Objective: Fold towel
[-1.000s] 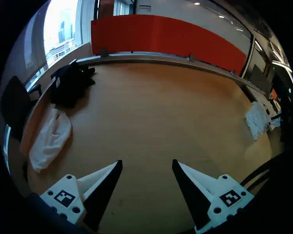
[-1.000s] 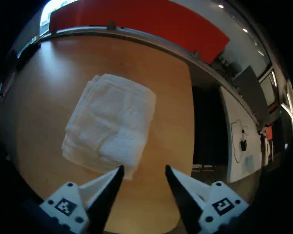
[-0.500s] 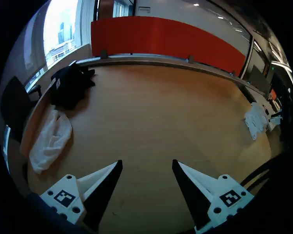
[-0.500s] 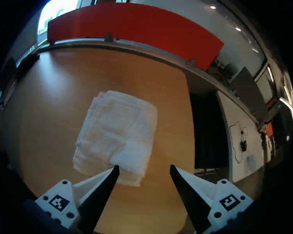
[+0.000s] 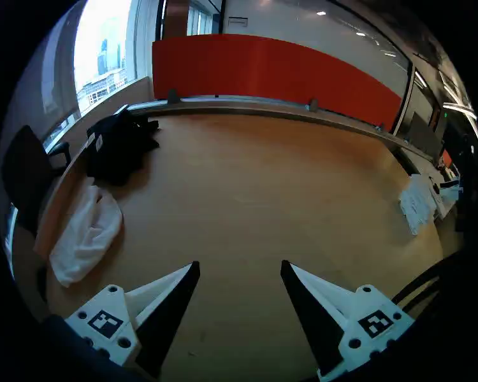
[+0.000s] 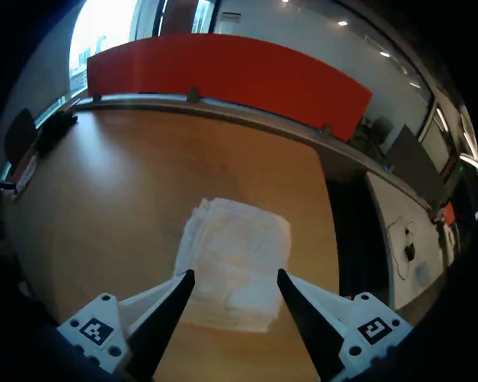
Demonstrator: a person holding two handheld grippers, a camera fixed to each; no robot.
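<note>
The left tool (image 5: 239, 264) has its two fingers apart, with nothing between them, above the bare wooden tabletop (image 5: 258, 184). The right tool (image 6: 234, 274) is spread apart too and holds nothing. The folded white towel (image 6: 239, 251) lies flat on the tabletop just past its fingertips, near the right edge. Farther left lie a crumpled white cloth (image 5: 86, 232) and a black bundle (image 5: 118, 146).

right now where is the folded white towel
In the right gripper view the folded white towel lies on the wooden table, just ahead of the open right claw, near the table's right edge.
</note>
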